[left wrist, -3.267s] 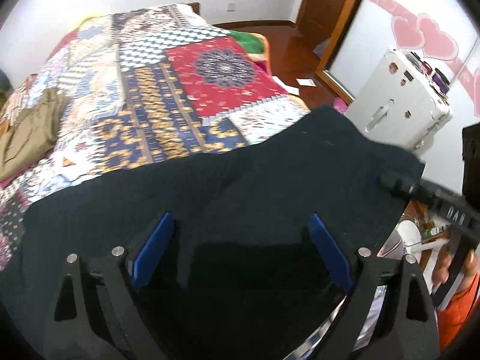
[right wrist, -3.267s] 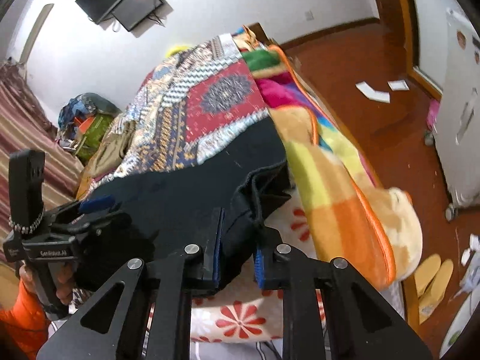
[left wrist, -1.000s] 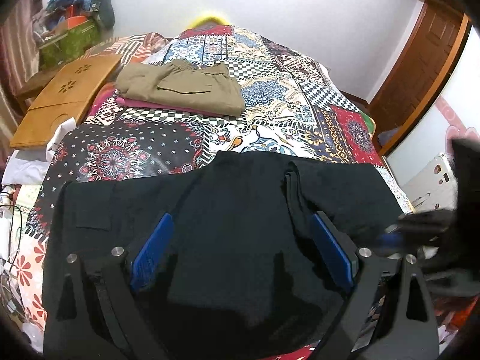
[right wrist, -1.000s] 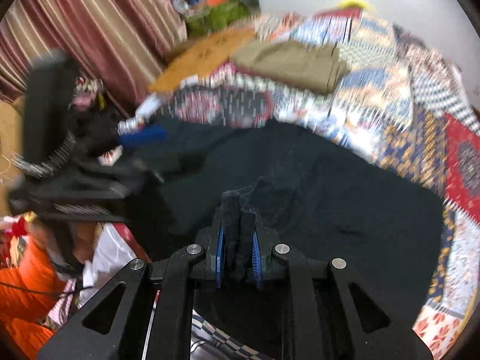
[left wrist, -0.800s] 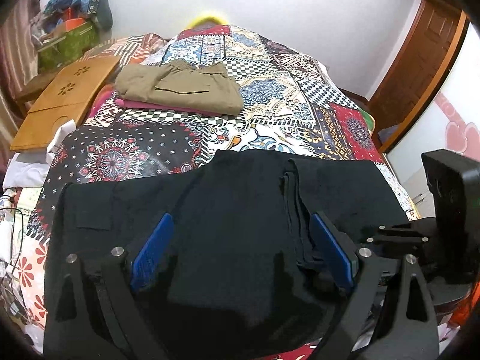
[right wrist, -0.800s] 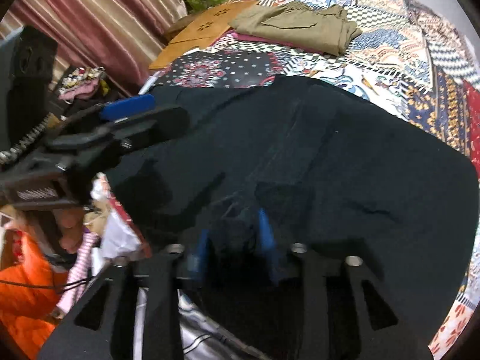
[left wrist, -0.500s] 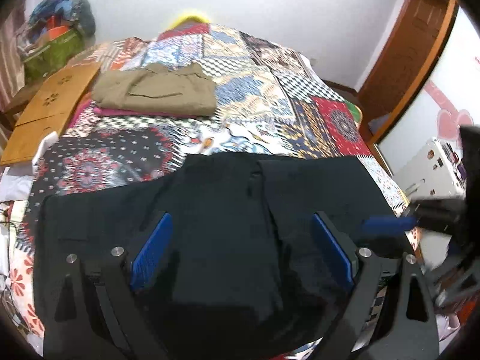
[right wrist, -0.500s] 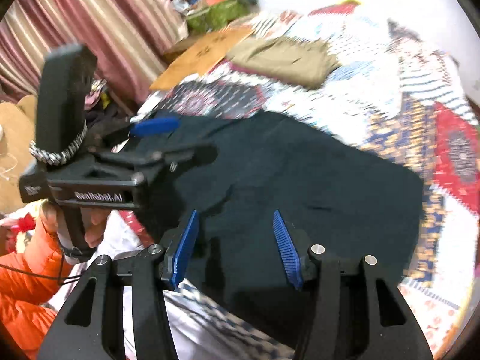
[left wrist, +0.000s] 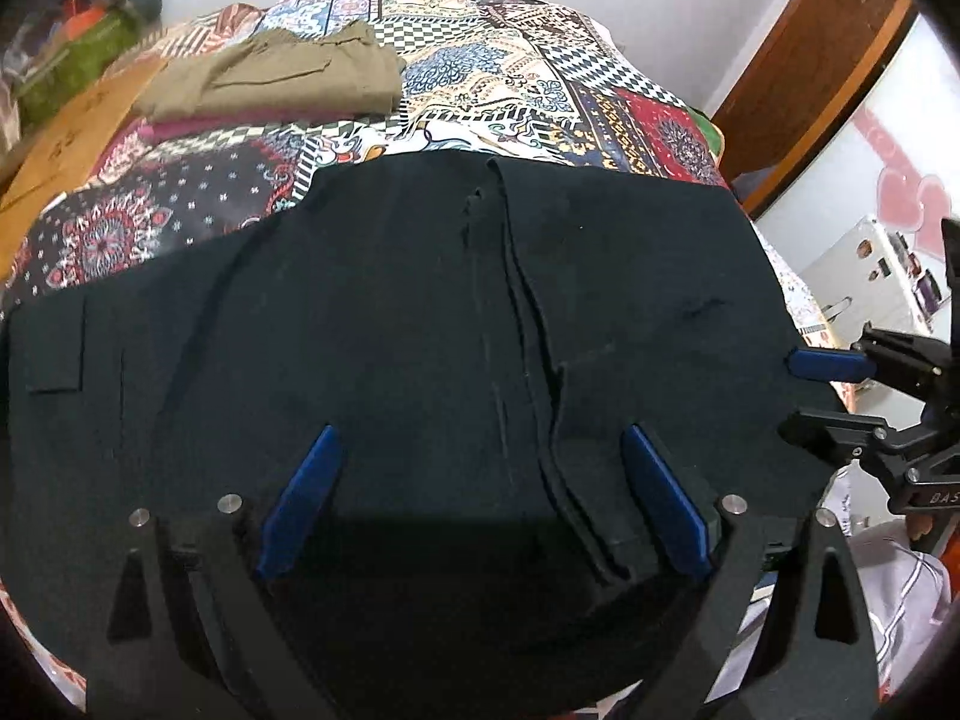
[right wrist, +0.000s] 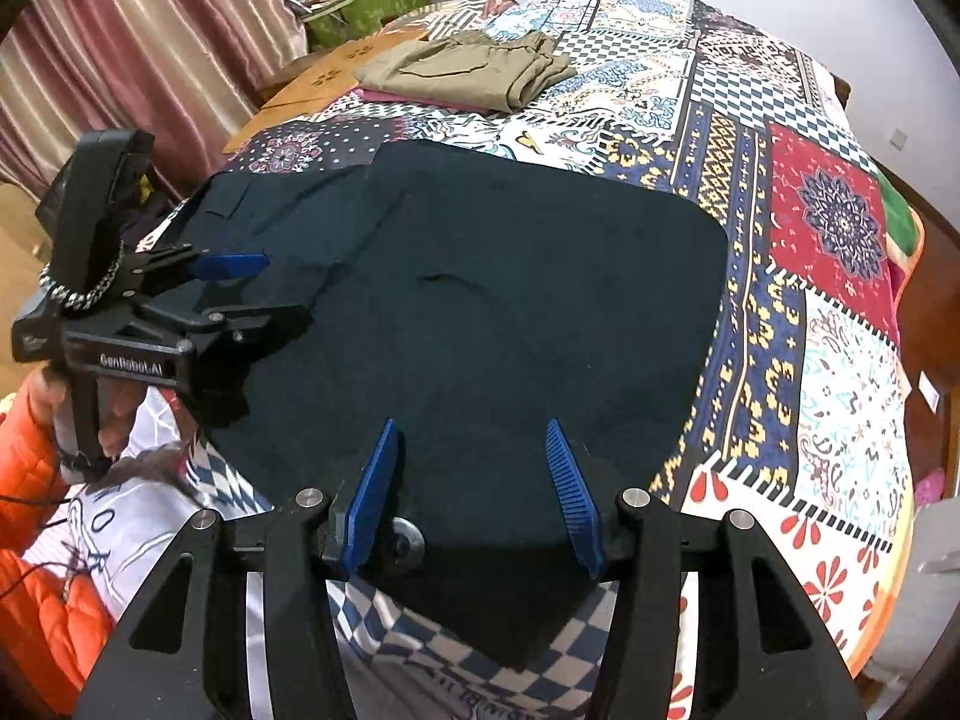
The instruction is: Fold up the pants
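The black pants (right wrist: pixel 480 312) lie folded flat on the patchwork bed quilt (right wrist: pixel 810 312); their near edge is cut off below both claws. Left claw (left wrist: pixel 480 498) and right claw (right wrist: pixel 474 492) gape wide, gripping nothing.

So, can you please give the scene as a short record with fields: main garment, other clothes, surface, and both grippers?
main garment: black pants, lying flat on the bed, one part folded over
other clothes: folded khaki garment, farther up the bed
surface: patchwork bedspread
left hand-held gripper: open, over the pants
right hand-held gripper: open, nothing held
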Demonstrator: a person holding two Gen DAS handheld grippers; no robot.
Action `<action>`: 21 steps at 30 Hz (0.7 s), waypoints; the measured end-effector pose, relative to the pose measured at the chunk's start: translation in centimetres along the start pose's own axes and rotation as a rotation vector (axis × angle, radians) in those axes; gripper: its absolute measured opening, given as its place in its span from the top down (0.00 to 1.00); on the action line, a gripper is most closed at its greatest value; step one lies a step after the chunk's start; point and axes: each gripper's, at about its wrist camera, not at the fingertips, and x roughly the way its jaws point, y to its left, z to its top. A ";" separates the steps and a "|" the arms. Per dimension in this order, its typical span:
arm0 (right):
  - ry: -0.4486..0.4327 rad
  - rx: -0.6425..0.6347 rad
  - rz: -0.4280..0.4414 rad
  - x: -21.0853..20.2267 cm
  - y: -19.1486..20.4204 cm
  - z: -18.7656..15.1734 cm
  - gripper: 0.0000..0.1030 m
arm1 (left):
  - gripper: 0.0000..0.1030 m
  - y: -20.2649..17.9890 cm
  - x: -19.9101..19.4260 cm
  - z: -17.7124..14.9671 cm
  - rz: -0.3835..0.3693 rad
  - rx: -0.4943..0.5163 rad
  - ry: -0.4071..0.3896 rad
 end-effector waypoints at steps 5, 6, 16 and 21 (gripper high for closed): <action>0.002 0.017 0.008 -1.0 -0.8 -0.1 0.55 | 0.06 -0.5 -0.2 -0.3 0.018 0.014 -0.010; -0.007 0.019 0.009 -1.3 -0.9 0.1 0.55 | 0.06 -0.4 -0.2 -0.3 0.014 0.010 -0.009; -0.127 -0.023 -0.079 -1.3 0.2 4.8 0.53 | 0.05 0.0 -0.5 -0.6 0.007 -0.013 -0.020; -0.021 0.007 -0.115 4.0 -1.4 5.4 0.54 | 0.05 0.2 -0.5 -0.7 0.005 -0.007 -0.025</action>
